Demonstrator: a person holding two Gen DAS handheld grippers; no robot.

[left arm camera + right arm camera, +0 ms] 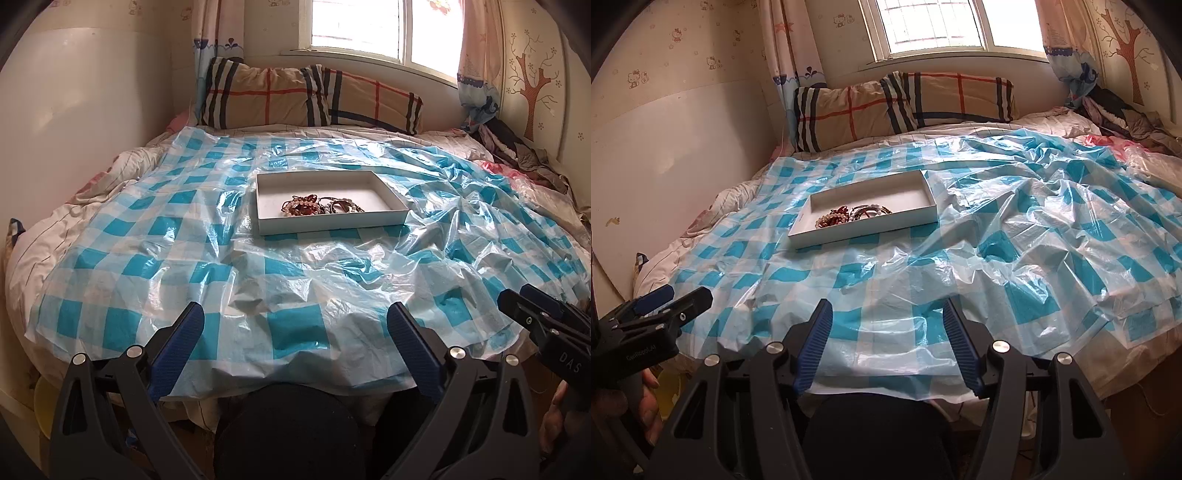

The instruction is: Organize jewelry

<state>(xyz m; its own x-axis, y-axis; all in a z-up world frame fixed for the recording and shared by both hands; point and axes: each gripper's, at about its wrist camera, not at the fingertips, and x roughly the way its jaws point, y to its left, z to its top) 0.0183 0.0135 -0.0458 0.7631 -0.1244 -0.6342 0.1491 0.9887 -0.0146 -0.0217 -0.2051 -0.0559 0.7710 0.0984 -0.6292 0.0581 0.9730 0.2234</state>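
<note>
Jewelry (pixel 319 205) lies heaped inside the white box (pixel 384 221) on the bed (pixel 110 266), seemingly all gathered, while the left gripper (pixel 295 332) and right gripper (pixel 886 332) hang well short, jaws spread and empty.

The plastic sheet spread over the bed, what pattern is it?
The plastic sheet has a blue-and-white check pattern, clearest in the left wrist view.

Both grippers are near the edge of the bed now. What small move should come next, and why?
Probably bring the left gripper forward toward the white tray. Both it and the right gripper are open and empty, hanging over the checked plastic sheet, well short of the tray, where the bead bracelets lie in one tangled pile.
</note>
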